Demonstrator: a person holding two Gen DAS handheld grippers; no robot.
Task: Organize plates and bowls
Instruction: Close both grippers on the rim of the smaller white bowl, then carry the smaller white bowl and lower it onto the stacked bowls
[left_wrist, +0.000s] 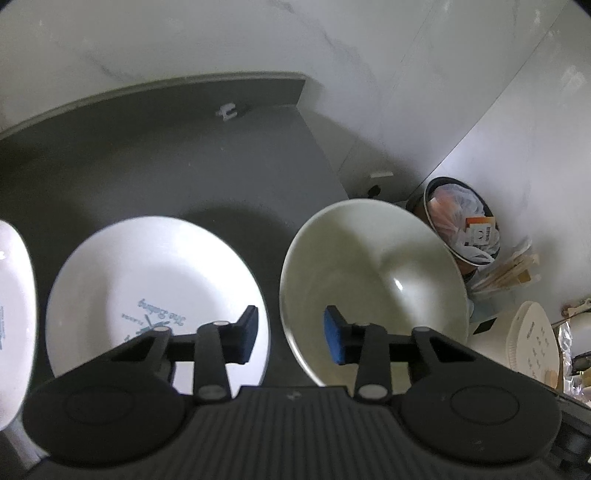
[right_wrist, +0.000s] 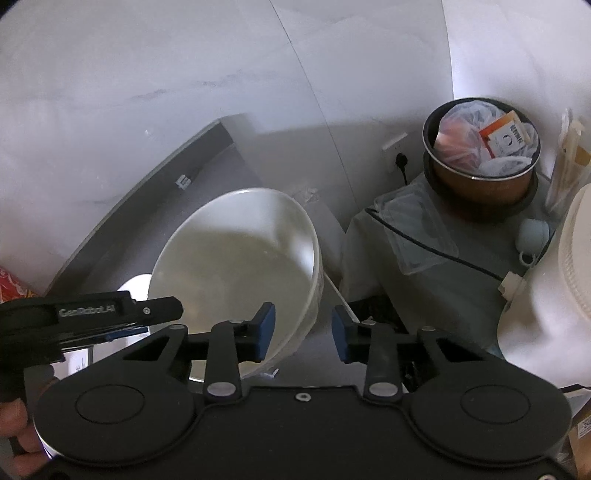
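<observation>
You are holding the left gripper (left_wrist: 290, 338) wide open and empty over the gap between the printed plate (left_wrist: 155, 291) on the left and the bowl (left_wrist: 373, 288) on the right. Your right gripper (right_wrist: 303, 330), also open and empty, is straddling the bowl's right rim, probably lining up to pinch it.

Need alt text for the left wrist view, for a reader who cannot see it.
The open left gripper hovers over a dark counter, its jaws spanning the gap between a flat white plate with blue lettering and a deep white bowl. Another white plate edges in at far left, and a pot stuffed with bags stands behind the bowl.
</observation>
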